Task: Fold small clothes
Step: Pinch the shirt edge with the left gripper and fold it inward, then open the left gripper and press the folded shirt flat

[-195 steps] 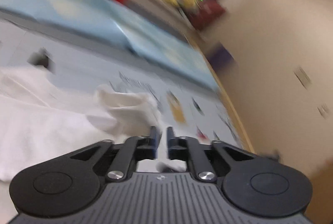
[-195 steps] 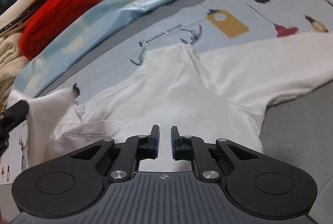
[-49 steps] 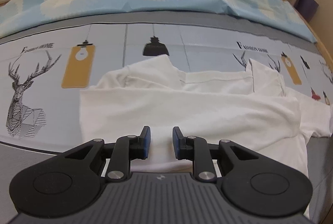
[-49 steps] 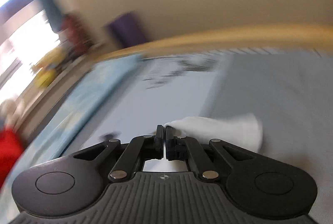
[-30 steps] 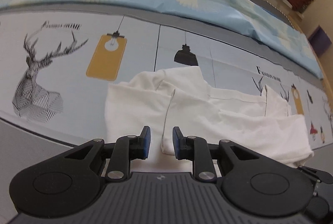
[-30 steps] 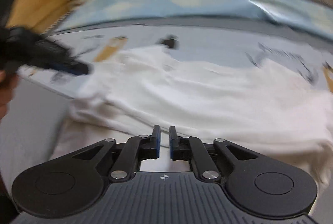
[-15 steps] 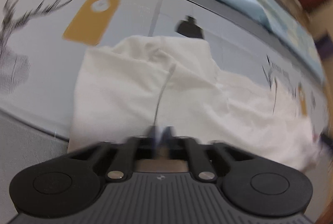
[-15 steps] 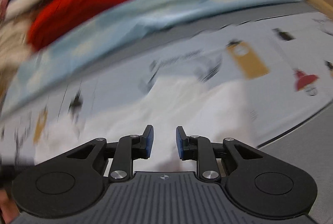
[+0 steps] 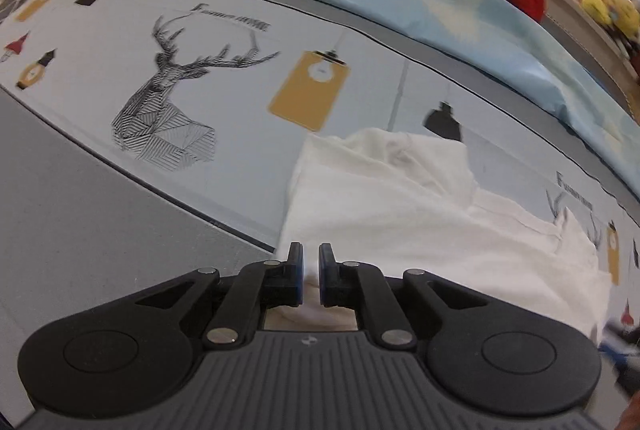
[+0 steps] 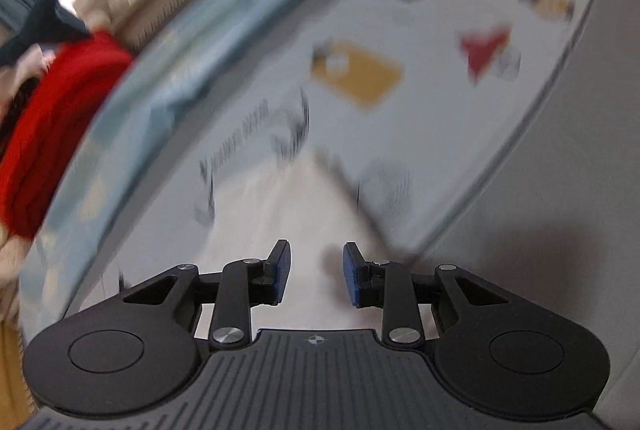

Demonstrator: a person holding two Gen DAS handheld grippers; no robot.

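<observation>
Left jaws: left gripper (image 9: 310, 276) reopening a crack, empty.
Right jaws: right gripper (image 10: 316, 276) widening, empty.
White shirt (image 9: 420, 214): side fold just dropped; next fold due.

Two close, downward-tilted wrist views, both over white garment (image 9: 400, 214) on printed bedsheet (image 9: 240, 78)

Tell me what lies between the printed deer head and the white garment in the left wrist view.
Only bare pale-blue sheet separates the deer print from the white garment; the yellow tag print sits just above that gap. The left wrist view shows this.
</observation>
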